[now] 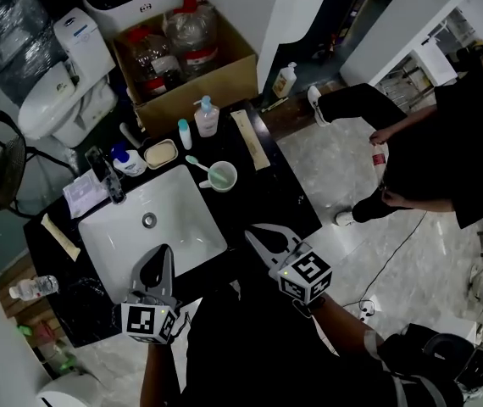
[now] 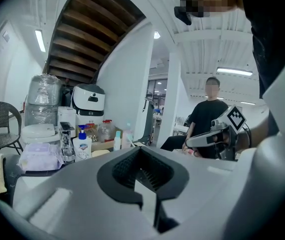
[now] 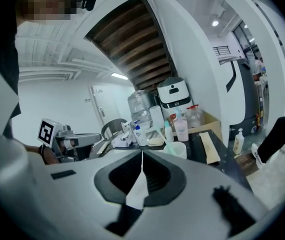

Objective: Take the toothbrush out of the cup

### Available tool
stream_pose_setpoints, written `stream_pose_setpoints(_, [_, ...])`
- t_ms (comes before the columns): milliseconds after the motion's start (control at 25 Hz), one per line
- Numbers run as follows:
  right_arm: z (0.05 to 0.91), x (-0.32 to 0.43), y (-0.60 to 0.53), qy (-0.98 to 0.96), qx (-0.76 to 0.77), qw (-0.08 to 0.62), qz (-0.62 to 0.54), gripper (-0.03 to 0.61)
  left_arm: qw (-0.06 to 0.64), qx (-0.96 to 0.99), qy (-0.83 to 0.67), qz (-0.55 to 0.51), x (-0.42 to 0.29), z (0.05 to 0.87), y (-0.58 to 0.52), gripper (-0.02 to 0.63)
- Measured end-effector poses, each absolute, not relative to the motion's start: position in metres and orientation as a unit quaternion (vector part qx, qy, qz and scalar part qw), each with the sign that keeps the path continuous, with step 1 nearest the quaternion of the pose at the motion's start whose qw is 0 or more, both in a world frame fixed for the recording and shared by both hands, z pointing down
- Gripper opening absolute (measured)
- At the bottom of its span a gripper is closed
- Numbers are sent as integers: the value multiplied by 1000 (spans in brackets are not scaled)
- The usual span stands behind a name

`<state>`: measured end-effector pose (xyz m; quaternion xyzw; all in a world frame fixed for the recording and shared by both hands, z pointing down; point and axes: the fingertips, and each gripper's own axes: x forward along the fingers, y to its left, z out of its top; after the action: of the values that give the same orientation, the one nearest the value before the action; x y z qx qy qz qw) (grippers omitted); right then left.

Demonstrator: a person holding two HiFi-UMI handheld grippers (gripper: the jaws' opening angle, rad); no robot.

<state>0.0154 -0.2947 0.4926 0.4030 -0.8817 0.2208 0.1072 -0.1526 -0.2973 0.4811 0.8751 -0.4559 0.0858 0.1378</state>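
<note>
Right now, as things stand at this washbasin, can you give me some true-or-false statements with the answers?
1. The toothbrush rests in the cup. True.
2. The right gripper holds the toothbrush. False: its jaws are together on nothing, short of the cup.
3. The cup sits inside the sink. False: it stands on the black counter beside the sink.
4. The left gripper is shut, with nothing in it. True.

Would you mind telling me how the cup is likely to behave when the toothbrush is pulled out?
It is probably light: the cup looks small, so it may slide on the smooth dark counter. The toothbrush leans against its rim, so a sideways pull could tip it.
</note>
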Motion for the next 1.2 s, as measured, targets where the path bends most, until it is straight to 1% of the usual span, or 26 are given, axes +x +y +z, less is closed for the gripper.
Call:
stream_pose_setpoints(80, [494,14,-307,-887,394,99,221,15,141,869,-466,89,-152,481,-301,8])
stream_pose_setpoints(280, [502,15,-337,-908,353,131,185,15,144,861,-481,85,-134,476,-317,7])
stream_pose_setpoints(480, [509,18,-358,-921,321,132,174,15,139,856,-492,81,-118,473,-325,8])
stream_pose_setpoints(640, [521,18,-378,-929,294,147,167,15,157,840,-515,69,-111,469,-331,9])
stream_pose_setpoints(1000, [542,-2,-411,-937,262,177,147,18,156,831,-529,70,-106,465,-332,26])
stream_pose_setpoints(1040, [543,-5,-414,-937,261,180,146,22,156,831,-529,68,-107,464,-333,28])
stream_pose_setpoints(1120, [546,-12,-418,-937,256,183,151,58,155,833,-527,63,-110,461,-334,28])
stream_pose_setpoints(1200, [549,-16,-422,-937,254,189,150,71,156,834,-526,61,-112,461,-335,29])
